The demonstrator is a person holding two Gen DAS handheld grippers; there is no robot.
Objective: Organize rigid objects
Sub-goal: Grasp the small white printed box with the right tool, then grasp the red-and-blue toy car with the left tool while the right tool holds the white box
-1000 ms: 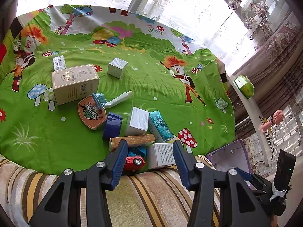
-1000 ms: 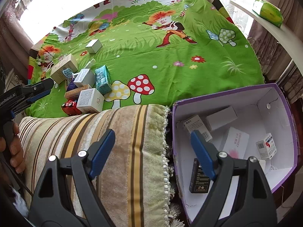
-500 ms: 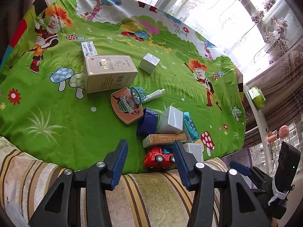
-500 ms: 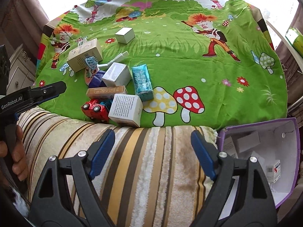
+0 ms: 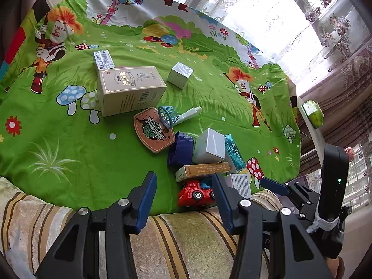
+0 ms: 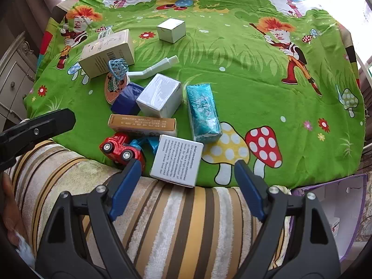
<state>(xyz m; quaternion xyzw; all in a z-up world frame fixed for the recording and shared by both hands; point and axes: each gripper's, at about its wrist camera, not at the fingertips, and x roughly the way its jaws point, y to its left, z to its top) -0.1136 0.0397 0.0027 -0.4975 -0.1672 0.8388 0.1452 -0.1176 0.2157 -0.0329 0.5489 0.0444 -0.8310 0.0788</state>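
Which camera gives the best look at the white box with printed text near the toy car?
The right wrist view: the white box with printed text shows its whole top face unobstructed. In the left wrist view, the left tool hides part of it.

**Clutter pile near front edge of green cloth**

I see a red toy car (image 6: 121, 150) on its wheels, touching a tan flat box (image 6: 141, 123). White text-printed box (image 6: 177, 160) just beside the car. Teal pack (image 6: 203, 112), white cube box (image 6: 159, 97), navy box (image 6: 125, 98) bunched together. Beige carton (image 5: 131, 90), silver cube (image 5: 180, 74) well apart, farther back.
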